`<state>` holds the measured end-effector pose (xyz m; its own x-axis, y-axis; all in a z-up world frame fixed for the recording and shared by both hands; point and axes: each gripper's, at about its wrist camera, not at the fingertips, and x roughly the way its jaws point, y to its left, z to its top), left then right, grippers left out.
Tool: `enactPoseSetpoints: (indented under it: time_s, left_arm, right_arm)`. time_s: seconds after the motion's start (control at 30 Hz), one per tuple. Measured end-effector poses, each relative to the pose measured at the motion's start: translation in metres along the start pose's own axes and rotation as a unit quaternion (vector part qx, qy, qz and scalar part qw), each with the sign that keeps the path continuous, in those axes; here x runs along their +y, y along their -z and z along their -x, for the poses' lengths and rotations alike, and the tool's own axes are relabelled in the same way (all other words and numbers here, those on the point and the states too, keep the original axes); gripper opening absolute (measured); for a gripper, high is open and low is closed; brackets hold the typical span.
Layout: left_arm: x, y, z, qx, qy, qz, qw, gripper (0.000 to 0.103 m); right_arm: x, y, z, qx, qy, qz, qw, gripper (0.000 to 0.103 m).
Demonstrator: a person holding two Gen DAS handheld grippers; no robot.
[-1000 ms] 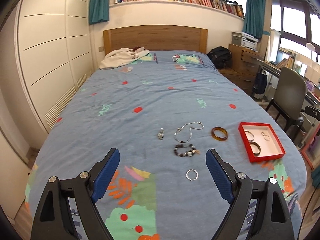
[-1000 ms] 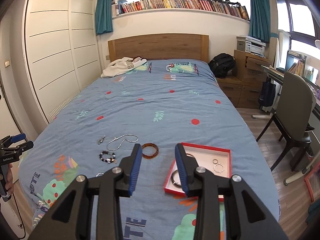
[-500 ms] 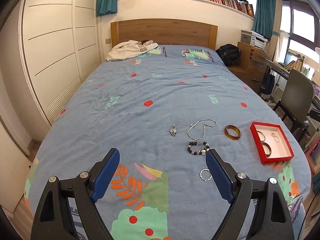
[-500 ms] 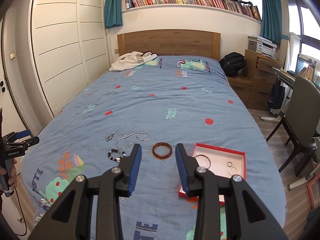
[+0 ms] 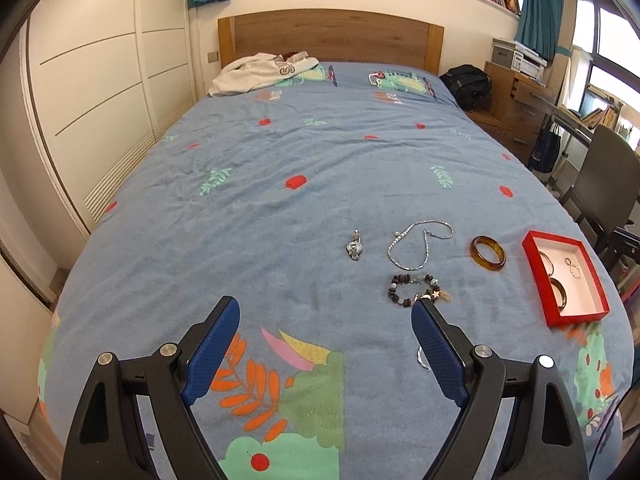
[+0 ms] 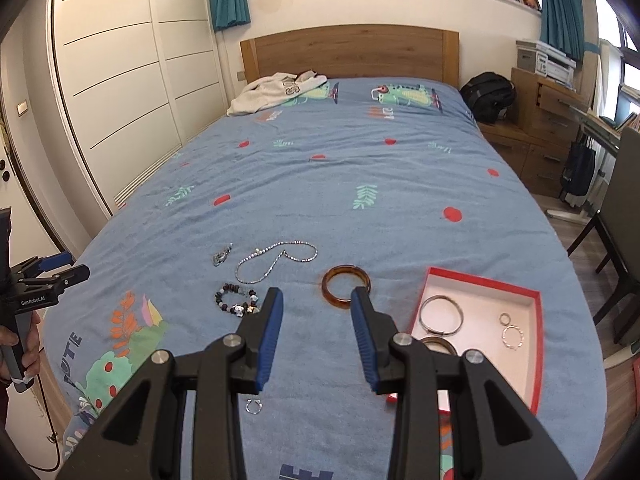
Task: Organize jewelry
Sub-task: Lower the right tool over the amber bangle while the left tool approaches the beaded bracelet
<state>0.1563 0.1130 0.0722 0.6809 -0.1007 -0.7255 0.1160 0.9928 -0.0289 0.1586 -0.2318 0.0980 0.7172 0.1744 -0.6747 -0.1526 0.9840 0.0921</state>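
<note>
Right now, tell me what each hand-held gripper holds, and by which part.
Nothing. The left hand-held gripper and the right hand-held gripper are both open and empty above the bedspread.

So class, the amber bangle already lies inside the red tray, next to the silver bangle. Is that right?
No. The amber bangle lies on the blue bedcover, outside the red tray; the right wrist view shows it. The silver bangle is in the tray.

The bedspread [image 6: 360, 168] is blue, dotted with red spots and green leaves. At its four o'clock sits a red tray [image 6: 536, 344] lined white, beside an amber-brown bangle [image 6: 346, 286].
</note>
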Motion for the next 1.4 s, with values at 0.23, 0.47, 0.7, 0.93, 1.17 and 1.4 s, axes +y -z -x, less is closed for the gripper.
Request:
enactPoseSetpoints:
  time_s: [0.23,0.47,0.7,0.93,1.17,1.4]
  left_arm:
    - [-0.014,0.002,-0.041,0.033,0.018,-0.002,0.9993,0.087]
    - [-0.03,0.001,-0.075,0.056,0.032,-0.008,0.9979,0.087]
    - [-0.041,0.0,-0.102,0.073,0.04,-0.012,0.9965,0.087]
    - [-0.045,0.002,-0.119,0.084,0.056,-0.003,0.9949,0.087]
    - [-0.057,0.002,-0.137,0.095,0.085,0.003,0.9918,0.092]
    - [-0.08,0.0,-0.162,0.107,0.105,-0.005,0.9887,0.097]
  right_arm:
    - [-0.009,0.005,-0.04,0.026,-0.007,-0.009,1.0,0.034]
    - [-0.02,0.011,-0.071,0.046,-0.013,-0.017,0.999,0.034]
    - [-0.029,0.016,-0.095,0.062,-0.017,-0.027,0.998,0.034]
    - [-0.032,0.016,-0.117,0.073,-0.023,-0.028,0.997,0.034]
    - [-0.033,0.012,-0.141,0.083,-0.021,-0.033,0.996,0.053]
    - [-0.035,0.005,-0.168,0.094,-0.015,-0.04,0.995,0.059]
